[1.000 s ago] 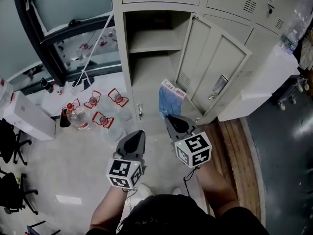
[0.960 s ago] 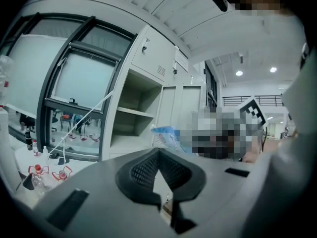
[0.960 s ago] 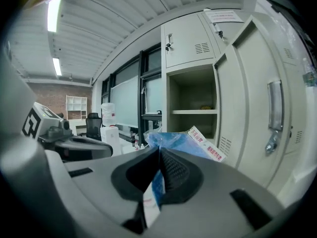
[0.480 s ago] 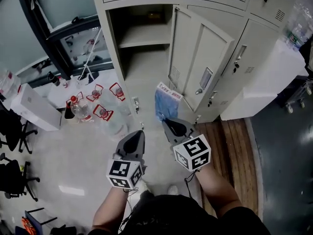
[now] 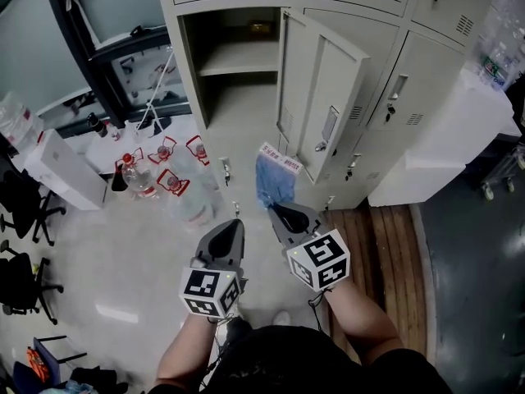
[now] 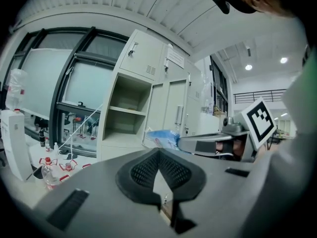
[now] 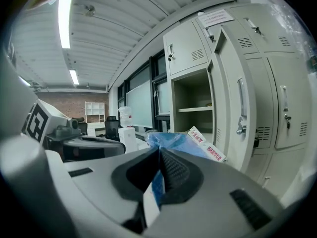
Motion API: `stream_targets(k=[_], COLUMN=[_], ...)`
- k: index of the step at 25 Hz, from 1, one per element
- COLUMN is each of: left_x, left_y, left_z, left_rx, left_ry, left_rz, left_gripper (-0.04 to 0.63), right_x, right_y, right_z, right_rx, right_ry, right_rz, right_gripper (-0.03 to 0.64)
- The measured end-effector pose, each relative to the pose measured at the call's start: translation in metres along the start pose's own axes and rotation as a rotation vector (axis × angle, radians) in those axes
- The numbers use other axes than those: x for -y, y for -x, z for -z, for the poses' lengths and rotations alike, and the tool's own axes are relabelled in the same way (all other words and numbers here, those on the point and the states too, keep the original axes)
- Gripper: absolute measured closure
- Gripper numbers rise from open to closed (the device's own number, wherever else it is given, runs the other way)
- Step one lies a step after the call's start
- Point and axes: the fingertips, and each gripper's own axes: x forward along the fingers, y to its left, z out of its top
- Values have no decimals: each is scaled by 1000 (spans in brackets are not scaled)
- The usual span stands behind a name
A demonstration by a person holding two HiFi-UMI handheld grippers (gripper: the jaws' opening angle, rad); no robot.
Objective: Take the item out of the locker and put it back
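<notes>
Right tongs [image 5: 277, 212] seemingly hide part of the bag [image 5: 273, 180].

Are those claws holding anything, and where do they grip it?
The right gripper pinches the blue packet by its blue end, opposite the white label. The left gripper is shut and empty.

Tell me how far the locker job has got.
Done: the blue bag is out of the open locker. In hand: the right gripper is shut on the bag, holding it in front of the locker; the left gripper is shut and empty. Left: putting the bag back inside.
</notes>
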Motion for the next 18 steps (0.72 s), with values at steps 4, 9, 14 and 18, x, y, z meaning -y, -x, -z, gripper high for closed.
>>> stream_targets(k=[4,9,14,18], left_x=[16,30,40,47], left_y=[7,14,18,22], left_z=[5,14,15,16], left_rx=[6,2,7,9], left_ry=[4,10,12,9], left_rz=[-1,-1,2,3], left_gripper=[592,591,592,591], right_x=[-6,-10,-13,-16], right_y=[15,30,40,48], right_z=[5,10,12,13], right_rx=[1,3,6,9], right_ry=[6,7,6,8], right_rz=[-10,-15,-18,-21], right_gripper=[606,606,606,606])
